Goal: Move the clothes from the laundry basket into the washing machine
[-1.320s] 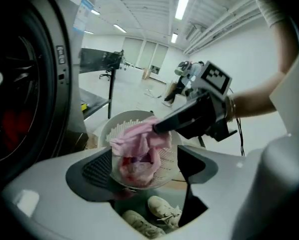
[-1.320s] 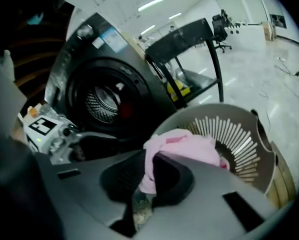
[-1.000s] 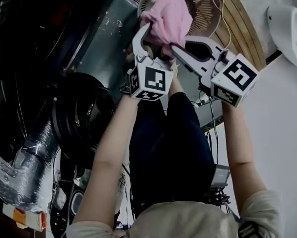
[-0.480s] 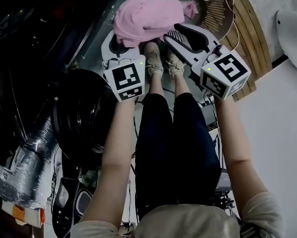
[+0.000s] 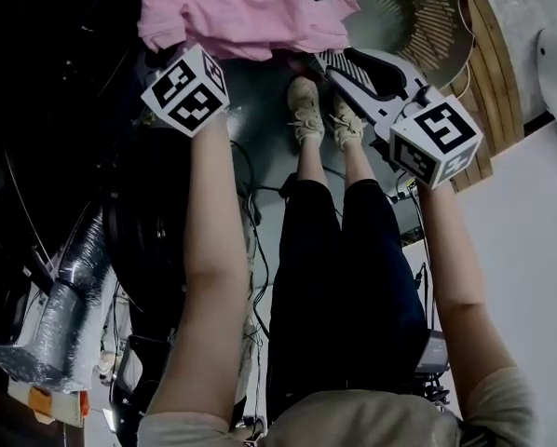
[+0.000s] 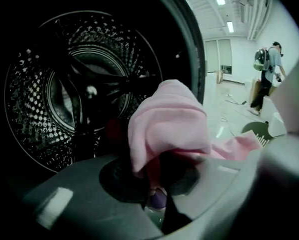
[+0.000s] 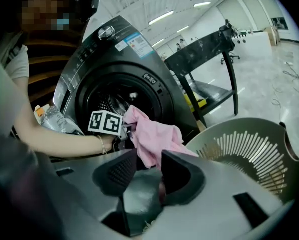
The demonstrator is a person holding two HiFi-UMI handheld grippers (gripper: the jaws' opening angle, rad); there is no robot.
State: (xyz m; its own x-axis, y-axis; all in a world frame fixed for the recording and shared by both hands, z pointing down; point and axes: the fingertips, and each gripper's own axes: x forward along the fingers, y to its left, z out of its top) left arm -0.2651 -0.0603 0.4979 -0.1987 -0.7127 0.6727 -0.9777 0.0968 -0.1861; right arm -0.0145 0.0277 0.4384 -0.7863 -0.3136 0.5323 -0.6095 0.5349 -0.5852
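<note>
A pink cloth (image 6: 172, 121) hangs bunched from my left gripper (image 6: 157, 171), which is shut on it right at the mouth of the washing machine drum (image 6: 64, 94). In the head view the cloth (image 5: 241, 17) spreads over the left gripper's jaws and hides them; only its marker cube (image 5: 187, 88) shows. My right gripper (image 7: 149, 166) stands open with nothing between its jaws, just above the beige slatted laundry basket (image 7: 249, 149). From there I see the cloth (image 7: 152, 134) in front of the black washing machine (image 7: 139, 59). The basket (image 5: 418, 12) looks empty where visible.
A black table frame (image 7: 209, 49) stands to the right of the washer. A silver duct (image 5: 64, 296) lies at the lower left. The person's legs and shoes (image 5: 306, 110) are between the two grippers. Another person (image 6: 267, 74) stands far off across the room.
The left gripper has closed on the pink cloth and swung it left from over the basket to the washer's opening. The right gripper has let go, opened and sunk lower.
</note>
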